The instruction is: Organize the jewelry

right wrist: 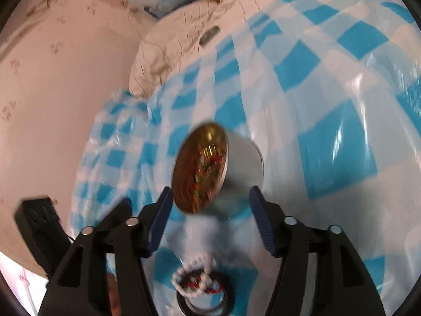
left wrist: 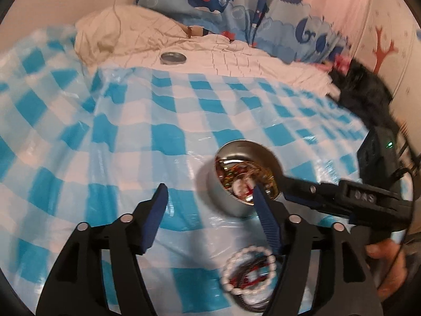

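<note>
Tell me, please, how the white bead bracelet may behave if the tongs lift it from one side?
The white bead bracelet is a loop of separate round beads, so it would probably sag rather than stay stiff. The beads look smooth and may slip between the pads. It seems light, lying on the checked plastic sheet.

To my left the checked cloth (left wrist: 79, 144) lies bare and wide open for passing. Ahead on my right a round metal tin (left wrist: 231, 197) stands in the way, my right gripper (left wrist: 279, 179) reaching over its rim. Near me a ring of white beads (left wrist: 248, 271) blocks the close ground. Far off, a lid (left wrist: 173, 58) sits before heaped bedding (left wrist: 126, 31).
</note>
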Action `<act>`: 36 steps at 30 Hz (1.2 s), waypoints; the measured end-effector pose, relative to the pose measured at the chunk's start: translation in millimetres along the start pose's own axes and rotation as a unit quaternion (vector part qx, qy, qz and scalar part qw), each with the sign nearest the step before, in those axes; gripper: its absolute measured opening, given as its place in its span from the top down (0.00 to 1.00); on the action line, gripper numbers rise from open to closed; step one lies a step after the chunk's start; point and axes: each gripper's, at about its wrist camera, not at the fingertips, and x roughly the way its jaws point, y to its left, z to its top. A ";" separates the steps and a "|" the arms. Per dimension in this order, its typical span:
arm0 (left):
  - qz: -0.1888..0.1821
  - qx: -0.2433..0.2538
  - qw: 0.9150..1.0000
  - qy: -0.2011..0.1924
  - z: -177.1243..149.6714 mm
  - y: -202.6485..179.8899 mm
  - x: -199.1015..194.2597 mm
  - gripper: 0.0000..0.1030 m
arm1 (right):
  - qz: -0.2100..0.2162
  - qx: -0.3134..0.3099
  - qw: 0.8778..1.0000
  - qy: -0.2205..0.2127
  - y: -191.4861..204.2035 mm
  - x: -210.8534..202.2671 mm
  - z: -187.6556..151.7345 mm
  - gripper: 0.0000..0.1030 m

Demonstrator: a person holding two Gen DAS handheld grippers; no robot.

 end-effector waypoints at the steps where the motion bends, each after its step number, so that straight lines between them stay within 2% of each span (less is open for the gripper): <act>1: 0.010 0.011 1.000 -0.005 -0.6 -2.5 -2.9 0.32 | -0.003 -0.004 1.000 0.007 0.1 0.2 -3.4 0.40; 4: 0.033 0.030 0.999 -0.016 -0.1 -7.9 -8.7 0.25 | -0.009 -0.014 1.000 0.018 1.6 2.1 -10.0 0.36; 10: 0.062 0.061 0.996 -0.029 -3.1 -16.2 -17.7 0.19 | -0.021 -0.022 0.999 0.030 -1.0 2.5 -18.4 0.36; 24: 0.084 0.088 0.992 -0.028 -15.7 -28.4 -23.8 0.15 | -0.041 -0.058 0.997 0.040 6.3 -11.2 -40.3 0.30; 28: 0.072 0.074 0.995 -0.017 -18.8 -21.3 -24.5 0.14 | -0.045 -0.061 0.996 0.041 5.9 -13.6 -44.1 0.29; 33: 0.048 0.010 0.999 0.012 -18.7 0.6 -16.4 0.13 | -0.052 -0.071 0.995 0.043 6.9 -12.0 -46.7 0.27; 36: 0.044 -0.010 0.999 0.019 -17.9 6.3 -13.4 0.13 | -0.060 -0.084 0.994 0.044 10.8 -8.1 -48.1 0.24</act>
